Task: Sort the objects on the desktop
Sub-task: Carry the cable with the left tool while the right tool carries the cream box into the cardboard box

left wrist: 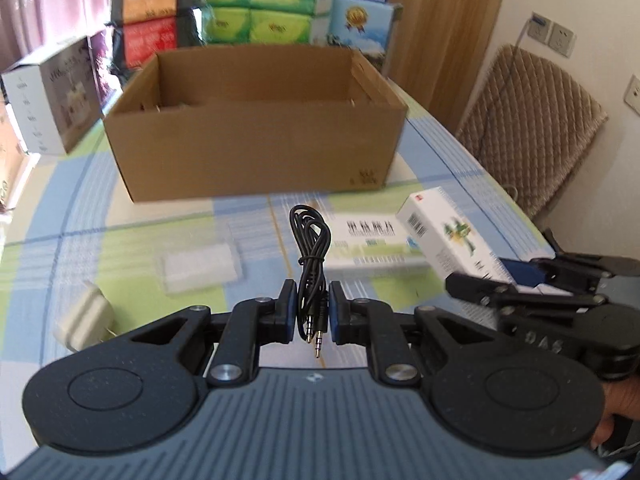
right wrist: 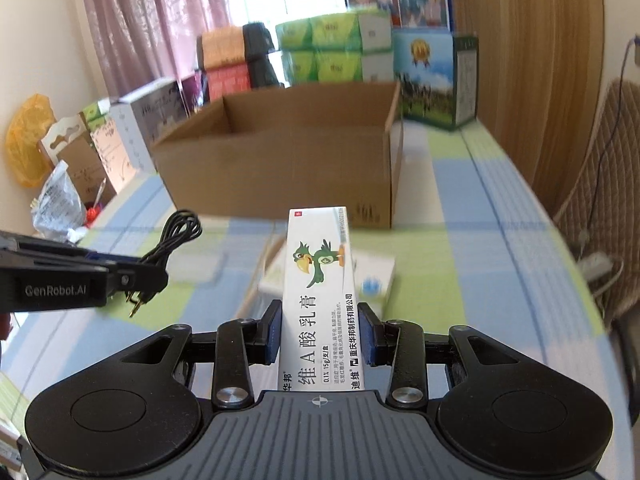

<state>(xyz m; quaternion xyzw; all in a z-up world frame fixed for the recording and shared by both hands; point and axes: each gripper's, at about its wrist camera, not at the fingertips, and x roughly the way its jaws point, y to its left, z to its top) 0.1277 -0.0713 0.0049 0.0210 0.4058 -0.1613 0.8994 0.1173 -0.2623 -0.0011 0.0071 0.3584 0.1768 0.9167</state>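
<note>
My left gripper [left wrist: 313,304] is shut on a coiled black audio cable [left wrist: 310,240], whose two gold plugs hang down between the fingers; in the right wrist view the same cable [right wrist: 176,236] sticks out of the left gripper [right wrist: 136,276] at the left. My right gripper [right wrist: 320,332] is shut on a white ointment box with a green bird [right wrist: 320,280], held above the table; the left wrist view shows that box [left wrist: 452,236] in the right gripper [left wrist: 516,280]. An open cardboard box [left wrist: 256,128] stands straight ahead on the checked tablecloth.
A second white medicine box [left wrist: 368,240] lies on the table below the held one. A clear plastic packet [left wrist: 200,268] and a white charger [left wrist: 86,316] lie to the left. Tissue packs [left wrist: 256,8] and cartons [left wrist: 52,96] are stacked behind the cardboard box. A quilted chair [left wrist: 528,128] stands at the right.
</note>
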